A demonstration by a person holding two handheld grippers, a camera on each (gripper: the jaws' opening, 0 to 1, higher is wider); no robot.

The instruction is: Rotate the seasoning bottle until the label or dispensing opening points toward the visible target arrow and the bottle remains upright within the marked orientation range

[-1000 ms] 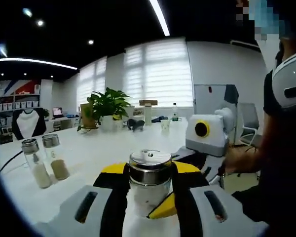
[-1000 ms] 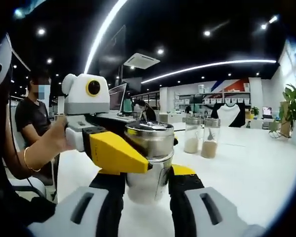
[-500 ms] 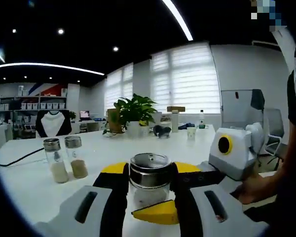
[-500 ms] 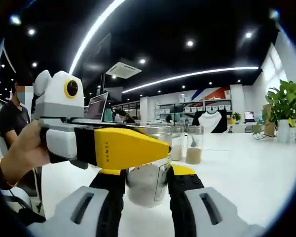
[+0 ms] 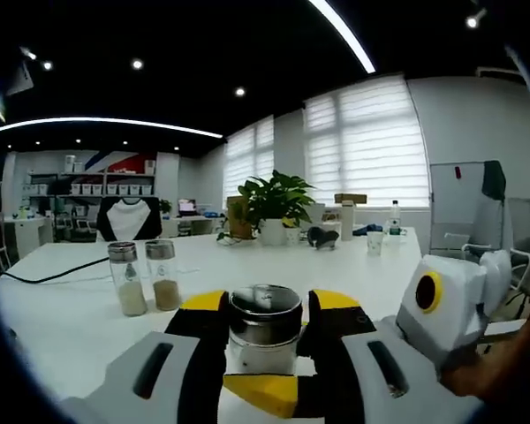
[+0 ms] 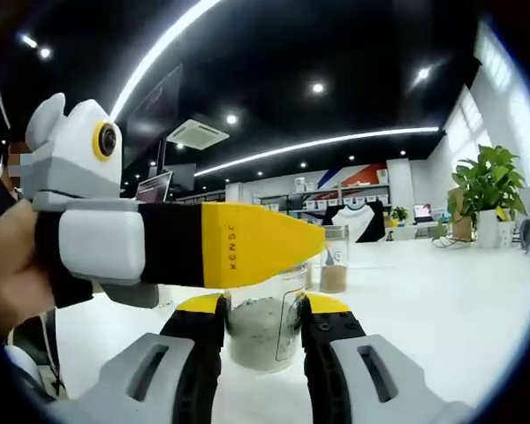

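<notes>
The seasoning bottle is clear glass with a shiny metal cap and stands upright on the white table. My left gripper is shut on it, its yellow-tipped black jaws pressed to both sides of the cap. In the right gripper view the bottle's glass body holds pale powder, and my right gripper is shut on it lower down. The left gripper's yellow finger crosses in front of the cap and hides it. A yellow fingertip of the right gripper shows under the bottle in the left gripper view.
Two more shakers stand to the left on the table, and one shaker shows beyond the bottle. A potted plant and small items sit at the far side. A hand holds the left gripper.
Both views have panned as the hands swung around the bottle. The left gripper's yellow finger now lies level across the bottle's cap in the right gripper view. Both grips still hold.
</notes>
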